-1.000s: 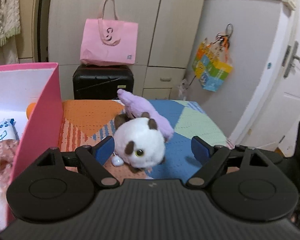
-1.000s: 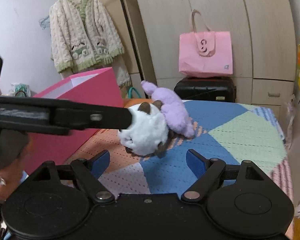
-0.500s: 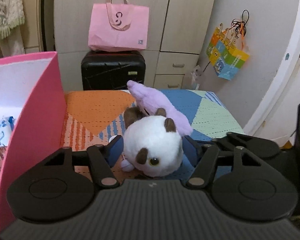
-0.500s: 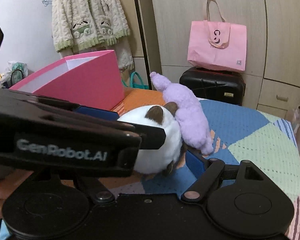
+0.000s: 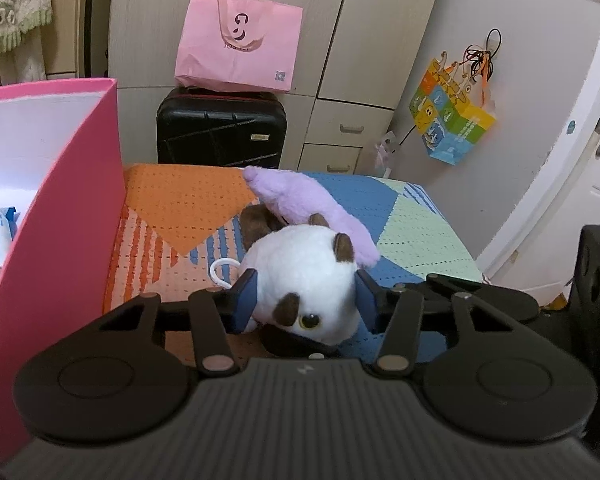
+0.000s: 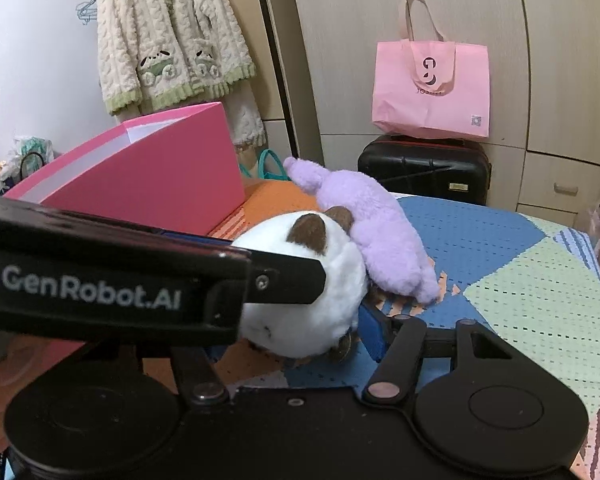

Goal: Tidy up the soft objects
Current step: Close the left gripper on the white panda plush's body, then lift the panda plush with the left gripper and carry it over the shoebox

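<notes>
A round white plush toy with brown ears and patches lies on the patchwork cover. My left gripper is shut on it, both blue pads pressing its sides. A purple plush toy lies against it, just behind. In the right wrist view the white plush sits right before my right gripper; its right blue pad touches the toy's side, and the left gripper's arm hides its left finger. The purple plush rests on the white one's far side.
A tall pink box stands open at the left with soft items inside; it also shows in the right wrist view. Beyond the patchwork cover stand a black suitcase with a pink bag, and wardrobes.
My left gripper moved forward around the white plush and closed on it. My right gripper moved in close to the same toy, and the left gripper's arm now crosses its view.
</notes>
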